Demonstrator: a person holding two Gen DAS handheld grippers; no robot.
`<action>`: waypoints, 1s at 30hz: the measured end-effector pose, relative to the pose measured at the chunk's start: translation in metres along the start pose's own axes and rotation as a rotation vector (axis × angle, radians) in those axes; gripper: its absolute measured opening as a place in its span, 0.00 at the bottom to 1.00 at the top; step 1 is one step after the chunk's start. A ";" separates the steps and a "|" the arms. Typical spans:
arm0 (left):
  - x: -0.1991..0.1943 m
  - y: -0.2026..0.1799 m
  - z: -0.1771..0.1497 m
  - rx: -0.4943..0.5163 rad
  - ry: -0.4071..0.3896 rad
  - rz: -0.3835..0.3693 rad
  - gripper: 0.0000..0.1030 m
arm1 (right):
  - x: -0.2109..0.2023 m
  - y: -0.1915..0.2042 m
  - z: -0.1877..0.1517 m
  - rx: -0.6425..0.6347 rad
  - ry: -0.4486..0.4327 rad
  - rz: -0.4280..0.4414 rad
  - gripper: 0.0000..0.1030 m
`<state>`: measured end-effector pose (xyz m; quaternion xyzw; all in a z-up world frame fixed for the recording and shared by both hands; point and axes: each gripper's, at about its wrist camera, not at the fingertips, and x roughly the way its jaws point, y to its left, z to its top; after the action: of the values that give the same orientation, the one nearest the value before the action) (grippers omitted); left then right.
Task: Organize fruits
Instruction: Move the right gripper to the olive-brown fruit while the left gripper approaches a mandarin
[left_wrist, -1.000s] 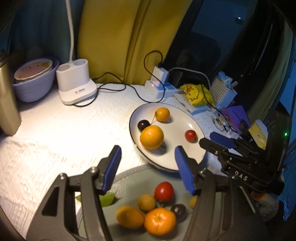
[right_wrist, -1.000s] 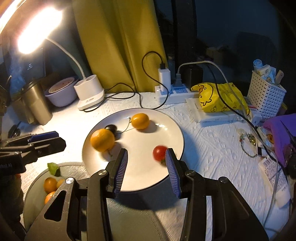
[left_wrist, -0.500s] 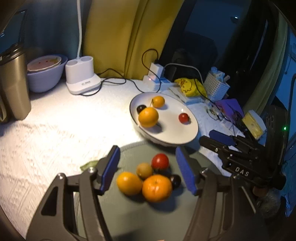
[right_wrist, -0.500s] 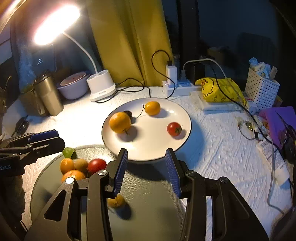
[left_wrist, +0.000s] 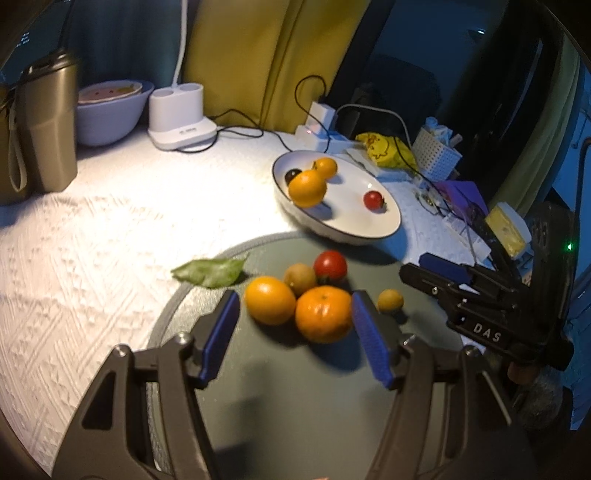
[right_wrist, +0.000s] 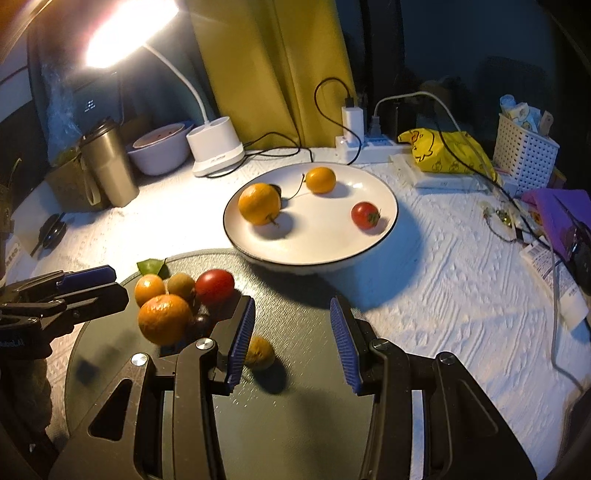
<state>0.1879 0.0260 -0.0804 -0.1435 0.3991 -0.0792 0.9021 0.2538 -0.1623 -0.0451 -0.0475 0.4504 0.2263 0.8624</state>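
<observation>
A white plate (right_wrist: 373, 243) (left_wrist: 391, 229) holds a large orange (right_wrist: 259, 204), a small orange (right_wrist: 320, 180), a dark fruit mostly hidden behind the large orange, and a red tomato (right_wrist: 365, 215). A round grey mat (left_wrist: 295, 398) (right_wrist: 295, 413) carries a tangerine (left_wrist: 323, 314), an orange (left_wrist: 269, 300), a kiwi (left_wrist: 300, 278), a tomato (left_wrist: 330, 264) and a small yellow fruit (left_wrist: 390, 301) (right_wrist: 259, 352). My left gripper (left_wrist: 295, 332) is open and empty, just short of the tangerine. My right gripper (right_wrist: 291, 341) is open and empty above the mat, with the small yellow fruit by its left finger.
A green leaf (left_wrist: 210, 271) lies at the mat's edge. A lamp base (right_wrist: 216, 151), a bowl (right_wrist: 159, 149), a metal tumbler (right_wrist: 107, 168), a power strip with cables (right_wrist: 365, 144), a yellow bag (right_wrist: 443, 151) and a white basket (right_wrist: 526, 147) stand at the back.
Both grippers have pulled back from the plate toward the mat. The mat's fruits now sit between and ahead of the left fingers. Both stayed open.
</observation>
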 end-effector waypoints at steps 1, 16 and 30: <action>0.000 0.000 -0.001 0.002 0.002 -0.003 0.63 | 0.001 0.001 -0.002 0.001 0.004 0.002 0.44; 0.014 -0.015 -0.011 0.031 0.039 -0.022 0.62 | 0.008 0.013 -0.016 -0.014 0.051 0.061 0.43; 0.027 -0.021 -0.012 0.044 0.059 -0.043 0.51 | 0.018 0.016 -0.024 -0.048 0.089 0.091 0.27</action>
<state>0.1960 -0.0028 -0.1000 -0.1299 0.4207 -0.1117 0.8909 0.2378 -0.1486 -0.0717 -0.0575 0.4846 0.2734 0.8289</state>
